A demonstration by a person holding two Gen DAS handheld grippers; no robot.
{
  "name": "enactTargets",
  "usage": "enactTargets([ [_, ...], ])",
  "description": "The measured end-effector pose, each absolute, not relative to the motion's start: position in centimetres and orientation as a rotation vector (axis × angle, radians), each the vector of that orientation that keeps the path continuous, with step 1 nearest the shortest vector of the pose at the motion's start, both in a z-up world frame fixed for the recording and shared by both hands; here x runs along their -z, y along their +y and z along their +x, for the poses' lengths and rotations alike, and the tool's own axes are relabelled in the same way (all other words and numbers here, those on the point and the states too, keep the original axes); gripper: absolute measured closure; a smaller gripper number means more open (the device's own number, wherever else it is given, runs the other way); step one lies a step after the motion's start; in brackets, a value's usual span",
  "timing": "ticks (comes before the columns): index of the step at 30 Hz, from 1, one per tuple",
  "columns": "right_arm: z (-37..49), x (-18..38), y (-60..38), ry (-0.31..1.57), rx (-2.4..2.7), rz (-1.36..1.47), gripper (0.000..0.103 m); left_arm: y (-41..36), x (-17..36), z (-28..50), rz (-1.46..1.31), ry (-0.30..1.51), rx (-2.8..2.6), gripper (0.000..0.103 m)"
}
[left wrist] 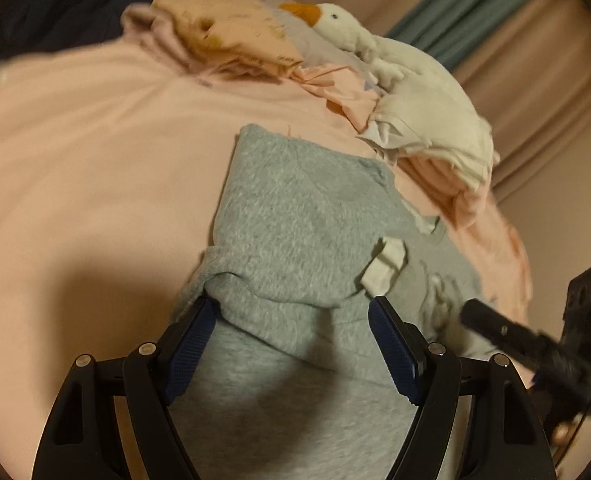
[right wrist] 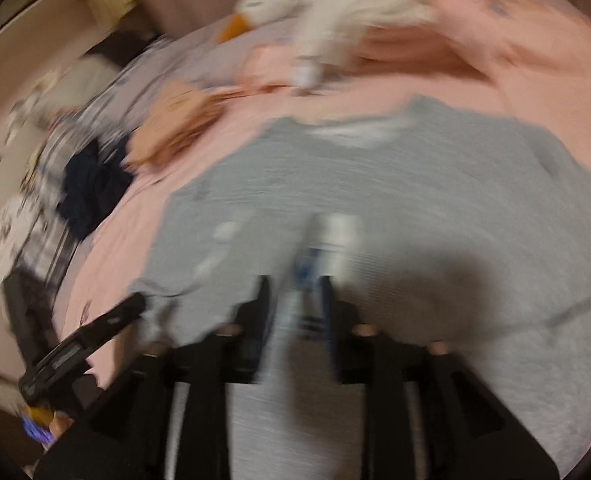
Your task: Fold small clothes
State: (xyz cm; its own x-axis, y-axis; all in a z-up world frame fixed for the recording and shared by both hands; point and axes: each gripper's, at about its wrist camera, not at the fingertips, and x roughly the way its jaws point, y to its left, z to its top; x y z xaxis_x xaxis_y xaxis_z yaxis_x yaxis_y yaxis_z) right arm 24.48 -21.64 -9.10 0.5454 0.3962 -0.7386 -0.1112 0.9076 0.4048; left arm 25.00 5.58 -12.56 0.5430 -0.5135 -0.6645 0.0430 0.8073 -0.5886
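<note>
A grey fleece-lined top (left wrist: 295, 208) lies spread on the pink bed sheet (left wrist: 75, 152), its lower part turned up so the fuzzy inside and a white label (left wrist: 387, 268) show. My left gripper (left wrist: 291, 312) stands wide open low over it, with the folded edge lying between the fingers and the left fingertip (left wrist: 205, 308) at the fold's side. In the blurred right wrist view my right gripper (right wrist: 295, 300) hovers over the same grey top (right wrist: 415, 184). Its jaws are a narrow way apart, and I see no cloth pinched between them.
A white plush goose (left wrist: 347, 24) lies at the back. Folded peach clothes (left wrist: 235, 40) and a pile of white and pink clothes (left wrist: 435, 140) sit beside the grey top. A dark blue garment (right wrist: 91, 184) lies at the bed's left edge.
</note>
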Motion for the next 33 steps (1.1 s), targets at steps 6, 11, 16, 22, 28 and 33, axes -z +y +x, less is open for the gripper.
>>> enactTargets([
  [6, 26.9, 10.5, -12.1, 0.998, -0.278, -0.034, 0.051, 7.5, 13.2, 25.7, -0.706, 0.938, 0.373, 0.025],
  [11, 27.6, 12.1, -12.8, 0.982, -0.184, -0.104, 0.086, 8.3, 13.2, 26.3, -0.786, 0.928, 0.380, 0.025],
  [16, 25.2, 8.8, -17.4, 0.831, -0.184, 0.163, 0.096, 9.6, 13.4, 26.2, -0.862, 0.889, 0.380, 0.025],
  [22, 18.8, 9.5, -25.4, 0.796, -0.101, 0.456, 0.092, 10.3, 13.4, 26.1, -0.910, 0.867, 0.371, 0.025],
  [28, 15.8, 12.1, -30.6, 0.916, 0.018, 0.544, 0.081, 10.3, 11.8, 24.9, -0.724, 0.881, 0.318, 0.025],
  [33, 18.7, 7.9, -26.7, 0.838, -0.196, 0.389, 0.060, 11.3, 11.5, 23.7, -0.666, 0.894, 0.310, 0.025],
])
